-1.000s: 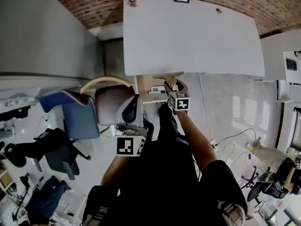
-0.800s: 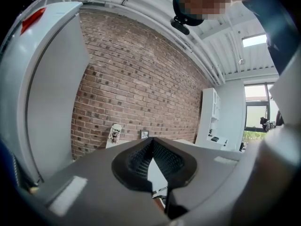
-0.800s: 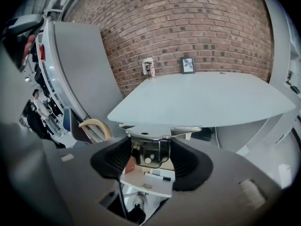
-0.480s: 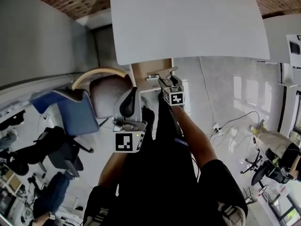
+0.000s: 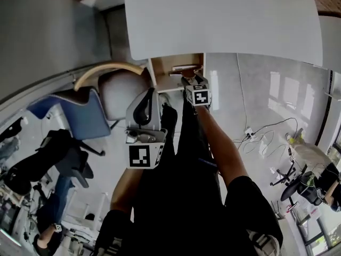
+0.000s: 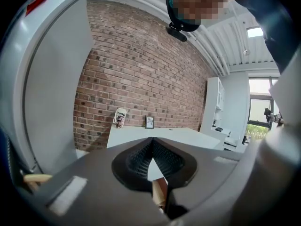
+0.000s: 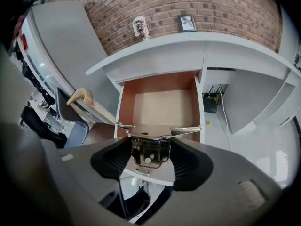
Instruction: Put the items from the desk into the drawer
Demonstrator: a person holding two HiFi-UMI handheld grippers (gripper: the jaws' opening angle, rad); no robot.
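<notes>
Metal item [image 7: 157, 132], shiny, with two side wings: pinched in the right tool [image 7: 150, 152], held over the front edge of the open drawer [image 7: 126, 102]. The drawer has brown walls and a pale floor, and sits at 12 o'clock from the tool, under the white bench [image 7: 155, 55].

On the bench's far edge, by the brick wall [image 7: 221, 6]:
- cup [image 7: 139, 26] at 11 o'clock, print too small to read
- picture frame [image 7: 186, 22] at 12 o'clock

Left tool [image 6: 151, 145]: pressed together on nothing, held up and well apart from the drawer. Chair [image 5: 120, 92] at 9 o'clock.
</notes>
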